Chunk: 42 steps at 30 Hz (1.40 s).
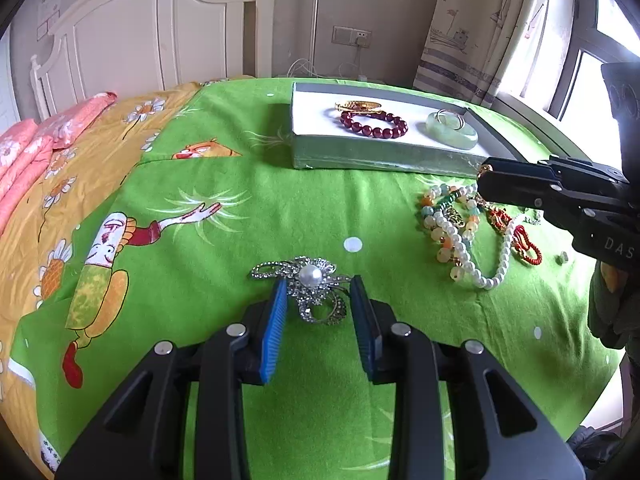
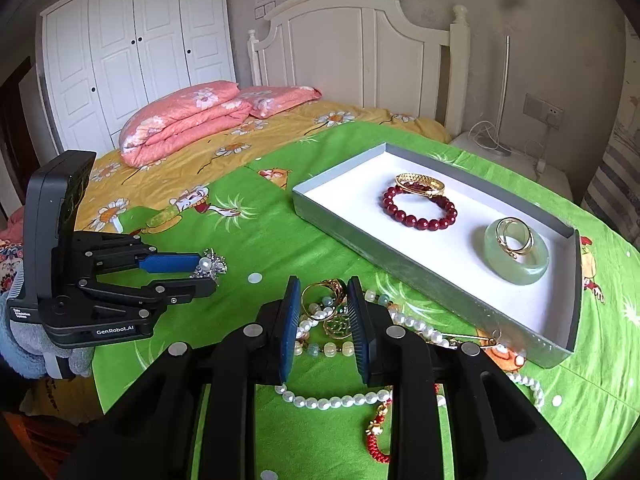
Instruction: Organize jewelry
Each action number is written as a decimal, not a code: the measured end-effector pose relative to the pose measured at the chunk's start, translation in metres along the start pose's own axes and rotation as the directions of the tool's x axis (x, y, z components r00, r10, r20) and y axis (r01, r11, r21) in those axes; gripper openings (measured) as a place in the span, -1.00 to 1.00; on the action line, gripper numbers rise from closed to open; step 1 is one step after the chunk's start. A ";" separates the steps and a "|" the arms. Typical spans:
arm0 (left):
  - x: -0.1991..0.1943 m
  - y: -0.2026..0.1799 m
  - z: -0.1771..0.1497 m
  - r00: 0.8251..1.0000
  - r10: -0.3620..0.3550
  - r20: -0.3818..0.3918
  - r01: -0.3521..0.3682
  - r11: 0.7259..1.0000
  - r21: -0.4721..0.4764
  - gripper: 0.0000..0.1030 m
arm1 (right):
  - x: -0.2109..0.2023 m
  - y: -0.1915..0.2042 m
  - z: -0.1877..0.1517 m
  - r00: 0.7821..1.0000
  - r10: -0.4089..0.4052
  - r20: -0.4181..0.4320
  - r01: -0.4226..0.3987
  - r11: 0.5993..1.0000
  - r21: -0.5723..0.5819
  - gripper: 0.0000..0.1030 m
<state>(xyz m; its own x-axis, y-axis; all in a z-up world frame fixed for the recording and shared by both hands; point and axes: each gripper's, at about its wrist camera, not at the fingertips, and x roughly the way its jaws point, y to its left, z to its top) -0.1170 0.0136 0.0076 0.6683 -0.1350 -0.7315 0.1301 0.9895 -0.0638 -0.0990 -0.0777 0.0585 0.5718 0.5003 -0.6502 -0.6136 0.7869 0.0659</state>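
Left gripper (image 1: 320, 304), jaws wide, straddles the pearl brooch (image 1: 310, 286) at lower centre; brooch's long axis runs along the fingers. Right gripper (image 2: 323, 312), jaws narrow but apart, brackets a gold ring (image 2: 322, 294) atop the tangled pearl necklace (image 2: 332, 400). Tray (image 2: 400, 268) at upper right, unobstructed.

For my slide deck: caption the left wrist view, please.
Left tool open around a pearl brooch on the green cloth; tray of bracelets beyond.

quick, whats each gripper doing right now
Left gripper: open, fingers either side of the pearl brooch, not clamped.
Right gripper: open, over the jewelry pile, holding nothing.
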 end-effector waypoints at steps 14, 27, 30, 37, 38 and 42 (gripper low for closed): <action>-0.011 -0.024 0.066 0.990 -0.054 0.132 0.041 0.994 0.096 -0.39 | 0.003 -0.051 0.023 0.996 -0.085 0.027 0.082 0.992 0.098 -0.51; 0.041 -0.038 0.124 0.985 -0.100 0.141 0.073 0.980 0.184 -0.39 | 0.039 -0.103 0.026 0.990 -0.129 -0.059 0.140 0.957 0.255 -0.51; 0.057 -0.040 0.132 0.989 -0.090 0.119 0.066 0.978 0.196 -0.39 | 0.047 -0.110 0.026 0.990 -0.118 -0.081 0.136 0.951 0.276 -0.51; 0.080 -0.030 0.132 0.996 -0.063 0.067 0.049 0.979 0.198 -0.39 | 0.057 -0.118 0.024 0.990 -0.092 -0.106 0.120 0.945 0.303 -0.50; 0.083 -0.028 0.131 0.996 -0.064 0.057 0.052 0.980 0.193 -0.39 | 0.058 -0.119 0.023 0.990 -0.093 -0.108 0.122 0.944 0.306 -0.50; 0.089 -0.025 0.127 0.997 -0.069 0.023 0.064 0.980 0.189 -0.34 | 0.055 -0.124 0.023 0.992 -0.080 -0.094 0.109 0.929 0.353 0.11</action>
<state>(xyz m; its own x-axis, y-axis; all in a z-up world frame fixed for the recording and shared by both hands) 0.0320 -0.0300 0.0305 0.6741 -0.2043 -0.7098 0.3085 0.9510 0.0192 0.0210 -0.1393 0.0316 0.5657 0.3993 -0.7215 -0.3158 0.9132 0.2577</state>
